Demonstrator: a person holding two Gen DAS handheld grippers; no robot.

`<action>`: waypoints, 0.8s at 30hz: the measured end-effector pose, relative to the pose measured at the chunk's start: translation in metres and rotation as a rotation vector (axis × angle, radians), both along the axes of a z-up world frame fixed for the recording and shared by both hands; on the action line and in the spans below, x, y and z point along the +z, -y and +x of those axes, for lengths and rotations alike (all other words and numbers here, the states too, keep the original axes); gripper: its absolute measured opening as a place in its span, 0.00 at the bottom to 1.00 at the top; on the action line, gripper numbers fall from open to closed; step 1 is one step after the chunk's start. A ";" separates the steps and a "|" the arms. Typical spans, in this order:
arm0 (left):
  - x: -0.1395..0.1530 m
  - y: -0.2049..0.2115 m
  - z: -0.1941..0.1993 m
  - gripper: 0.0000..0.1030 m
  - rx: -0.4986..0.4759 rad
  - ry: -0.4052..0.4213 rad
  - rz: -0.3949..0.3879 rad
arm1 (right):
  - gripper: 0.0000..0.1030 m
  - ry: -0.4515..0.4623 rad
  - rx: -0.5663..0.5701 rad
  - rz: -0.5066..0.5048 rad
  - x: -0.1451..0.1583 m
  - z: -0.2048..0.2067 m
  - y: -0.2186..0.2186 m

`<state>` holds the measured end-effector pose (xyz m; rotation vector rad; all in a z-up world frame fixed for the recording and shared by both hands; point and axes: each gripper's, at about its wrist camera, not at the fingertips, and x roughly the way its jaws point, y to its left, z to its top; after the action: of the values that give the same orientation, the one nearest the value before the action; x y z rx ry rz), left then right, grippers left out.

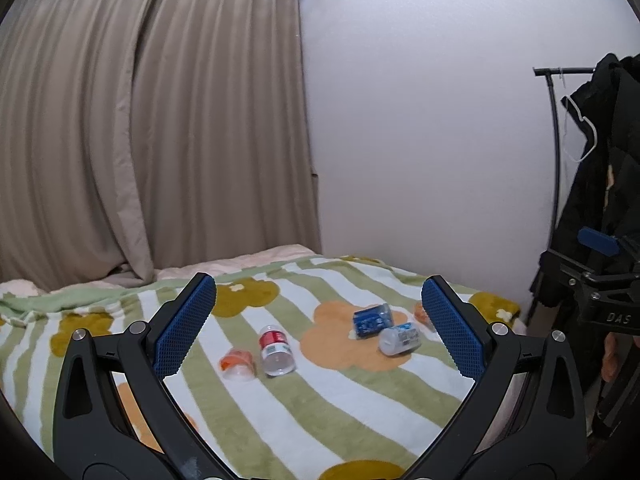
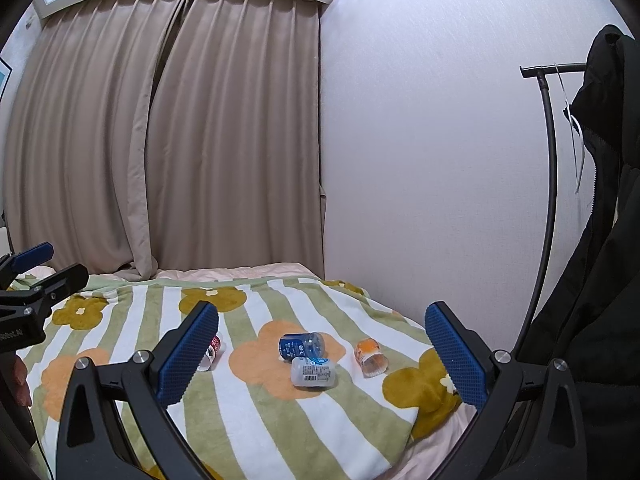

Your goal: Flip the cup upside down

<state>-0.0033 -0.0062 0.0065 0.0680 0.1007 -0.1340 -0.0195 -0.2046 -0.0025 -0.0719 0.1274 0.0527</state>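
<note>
Several small clear plastic cups lie on their sides on a striped flower blanket (image 1: 320,412). In the left wrist view: an orange-label cup (image 1: 238,364), a red-label cup (image 1: 276,350), a blue-label cup (image 1: 372,320), a white-label cup (image 1: 400,339), and another orange cup (image 1: 421,313) partly hidden behind the right finger. In the right wrist view: the red cup (image 2: 211,350) partly hidden by the left finger, the blue cup (image 2: 301,345), the white cup (image 2: 314,372), an orange cup (image 2: 371,357). My left gripper (image 1: 318,300) and right gripper (image 2: 322,320) are open, empty, held above and short of the cups.
The blanket (image 2: 280,420) covers a bed against a white wall (image 1: 420,120) and beige curtains (image 1: 140,120). A black coat rack (image 2: 552,160) with a dark coat (image 2: 600,280) stands at the right. The bed's edge drops off at the right (image 2: 440,440).
</note>
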 end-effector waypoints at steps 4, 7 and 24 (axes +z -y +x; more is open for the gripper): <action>0.001 -0.002 0.004 1.00 0.002 0.008 -0.014 | 1.00 -0.001 0.000 0.001 0.000 0.000 0.002; 0.003 0.001 0.010 1.00 0.022 0.036 0.025 | 1.00 -0.002 -0.003 0.005 -0.001 -0.001 0.003; -0.001 0.026 0.150 1.00 -0.249 -0.121 0.311 | 1.00 -0.085 -0.013 -0.010 -0.021 0.050 0.023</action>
<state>0.1471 -0.0324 0.0052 0.3835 0.2332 -0.3708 0.0308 -0.2274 -0.0239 -0.0793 0.2131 0.0423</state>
